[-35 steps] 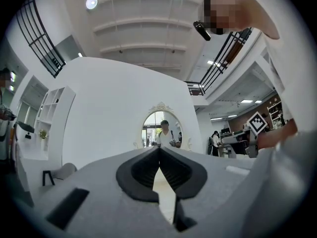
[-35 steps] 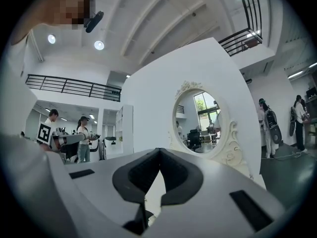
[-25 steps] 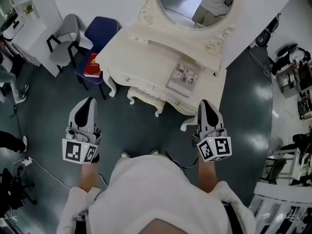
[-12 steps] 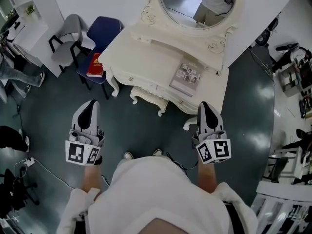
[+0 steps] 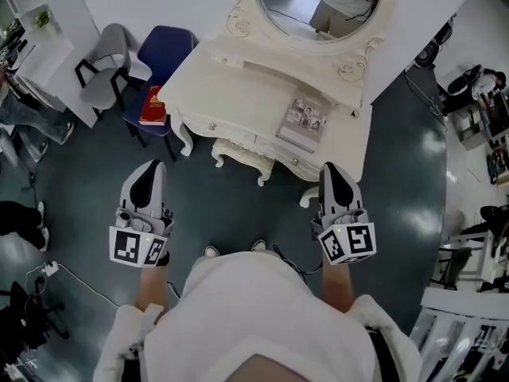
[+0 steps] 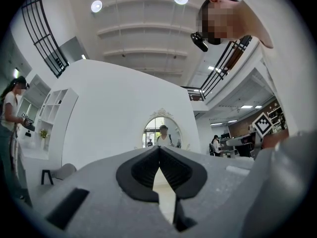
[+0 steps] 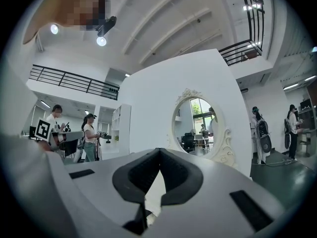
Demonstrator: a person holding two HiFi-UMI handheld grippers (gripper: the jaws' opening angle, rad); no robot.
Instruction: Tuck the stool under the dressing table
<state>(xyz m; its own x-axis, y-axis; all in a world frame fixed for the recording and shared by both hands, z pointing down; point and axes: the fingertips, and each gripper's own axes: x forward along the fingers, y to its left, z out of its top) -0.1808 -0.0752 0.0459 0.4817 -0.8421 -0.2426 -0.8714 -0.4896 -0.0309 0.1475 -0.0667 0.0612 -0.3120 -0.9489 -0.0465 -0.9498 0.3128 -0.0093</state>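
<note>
Currently the stool (image 5: 238,156) sits partly under the dressing table (image 5: 238,94), its long axis along the front edge, ahead of and between the left gripper (image 5: 151,167) and right gripper (image 5: 331,169), both closed, empty and roughly equally near.

The dressing table (image 5: 231,86) and stool (image 5: 237,158), upper centre, look like carved wood painted cream with a soft sheen. The dark floor (image 5: 238,209) is smooth and glossy; the left gripper (image 5: 149,167) and right gripper (image 5: 332,169) have matt grey plastic shells.
</note>
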